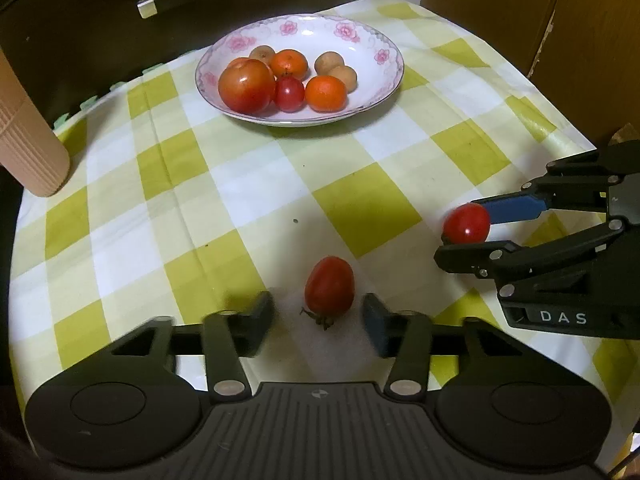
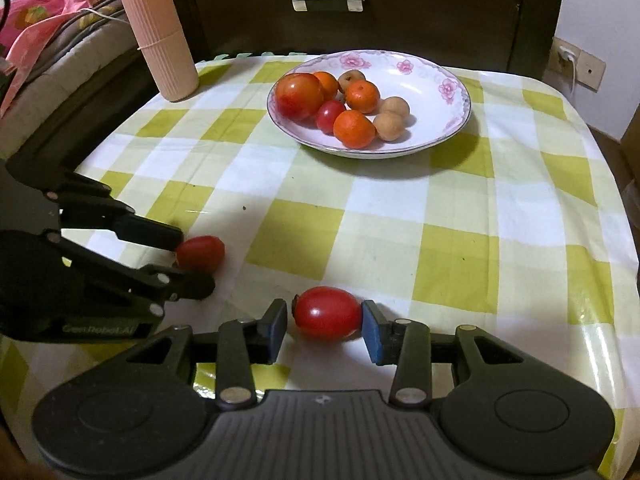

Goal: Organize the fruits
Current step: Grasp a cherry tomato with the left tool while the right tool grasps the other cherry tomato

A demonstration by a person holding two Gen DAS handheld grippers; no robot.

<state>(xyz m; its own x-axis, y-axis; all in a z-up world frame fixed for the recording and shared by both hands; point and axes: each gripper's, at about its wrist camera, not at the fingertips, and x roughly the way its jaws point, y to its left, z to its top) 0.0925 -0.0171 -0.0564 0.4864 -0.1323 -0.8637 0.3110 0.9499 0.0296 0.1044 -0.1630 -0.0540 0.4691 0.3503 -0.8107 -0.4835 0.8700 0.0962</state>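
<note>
The stemmed tomato [image 1: 329, 286] is lying on the checked bench [image 1: 224, 184] between the fingers of the left claw [image 1: 318, 310]. That claw is standing apart, with a gap showing on each side of the fruit. To this claw's right, the second tomato [image 2: 326, 312] is sitting crosswise in the right claw [image 2: 325, 314], which is clamping it end to end, low over the cloth. Well ahead of both claws, a flowered plate [image 1: 380, 76] is holding a big tomato [image 1: 246, 85], a little tomato, two mandarins and three brown round fruits. Ahead and left of the right claw, a pink ribbed container [image 2: 160, 36] is standing upright at the bench's far corner.
</note>
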